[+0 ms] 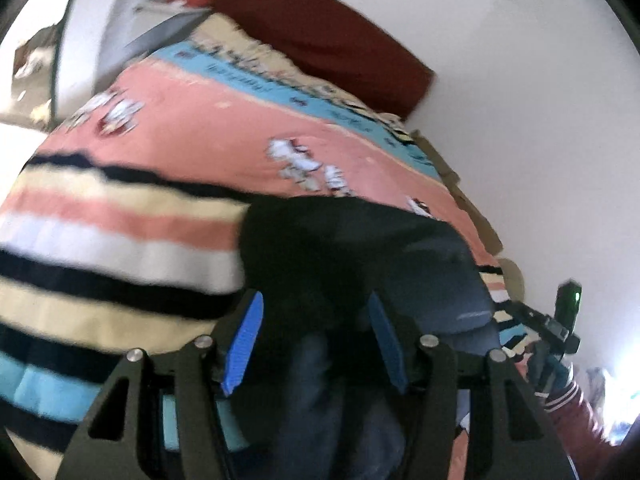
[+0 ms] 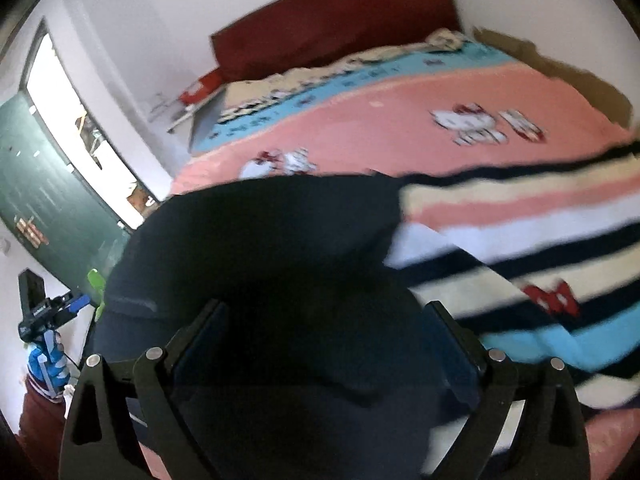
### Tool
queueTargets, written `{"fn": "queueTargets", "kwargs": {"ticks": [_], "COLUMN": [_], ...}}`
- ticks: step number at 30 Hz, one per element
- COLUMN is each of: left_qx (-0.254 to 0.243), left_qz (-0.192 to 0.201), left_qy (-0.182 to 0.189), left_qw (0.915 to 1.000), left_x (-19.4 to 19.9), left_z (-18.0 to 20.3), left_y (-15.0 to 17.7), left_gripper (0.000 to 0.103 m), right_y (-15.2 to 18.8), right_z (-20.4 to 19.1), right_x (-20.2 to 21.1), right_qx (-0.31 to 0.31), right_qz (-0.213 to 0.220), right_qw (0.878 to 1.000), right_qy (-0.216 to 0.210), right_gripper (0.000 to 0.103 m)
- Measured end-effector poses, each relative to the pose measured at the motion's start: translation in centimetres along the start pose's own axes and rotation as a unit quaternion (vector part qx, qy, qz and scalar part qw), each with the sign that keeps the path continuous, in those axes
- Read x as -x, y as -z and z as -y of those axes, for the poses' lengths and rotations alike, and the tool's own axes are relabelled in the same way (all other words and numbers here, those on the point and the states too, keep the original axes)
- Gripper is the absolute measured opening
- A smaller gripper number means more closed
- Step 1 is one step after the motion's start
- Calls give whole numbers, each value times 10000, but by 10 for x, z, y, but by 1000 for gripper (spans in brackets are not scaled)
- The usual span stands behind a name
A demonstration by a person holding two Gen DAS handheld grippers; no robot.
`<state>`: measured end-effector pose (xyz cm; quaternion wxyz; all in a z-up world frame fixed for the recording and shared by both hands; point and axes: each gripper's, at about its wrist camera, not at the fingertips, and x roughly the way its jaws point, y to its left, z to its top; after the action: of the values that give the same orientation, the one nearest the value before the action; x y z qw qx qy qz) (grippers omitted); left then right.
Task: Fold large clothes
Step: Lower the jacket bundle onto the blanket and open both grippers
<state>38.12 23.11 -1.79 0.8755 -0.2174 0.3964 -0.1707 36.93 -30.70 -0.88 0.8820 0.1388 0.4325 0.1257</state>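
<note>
Both jaws stand apart: my left gripper (image 1: 314, 340) and right gripper (image 2: 326, 344) each have the dark garment (image 2: 280, 248) lying between their fingers. It rests on the pink bedspread (image 2: 380, 136), beside a striped blanket (image 2: 540, 240).

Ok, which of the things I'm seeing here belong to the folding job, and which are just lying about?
Part of the job:
- dark garment, bunched on the bed
- left tongs, fingers apart with the dark cloth between them
- right tongs, fingers apart with the dark cloth between them

Just lying about:
- striped blanket beside the garment
- pink cartoon bedspread
- red headboard
- green door
</note>
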Motion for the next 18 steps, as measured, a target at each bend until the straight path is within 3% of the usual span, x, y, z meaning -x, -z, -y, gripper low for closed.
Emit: {"fn": "queueTargets", "kwargs": {"ticks": [4,8,12,16,18], "left_qx": [-302,-556,-658,-162,137], "left_qz": [-139,-302,-424,-540,-591], "left_qy": [148,38,-262,-366,-242], "left_qw": [9993,9980,9966,9977,9979], "left_x": [-49,-97,-151,-178,-182], "left_z": [56,82,68,39,24], "left_y": [-13,-19,-24,-43,-49], "left_gripper": [54,54,54,54,54], "right_y": [-19,-28,-29,-46,-54], "right_z": [-45,-71,-68,-52,-51], "right_x": [-38,-67,-105,-130,-139], "right_qx": [281,460,570,147,127], "right_qz": [93,115,104,31,-56], "right_qw": [9996,9989,9981,9999,9999], "right_qy": [4,67,204,83,79], "right_gripper": [96,96,99,100,100]}}
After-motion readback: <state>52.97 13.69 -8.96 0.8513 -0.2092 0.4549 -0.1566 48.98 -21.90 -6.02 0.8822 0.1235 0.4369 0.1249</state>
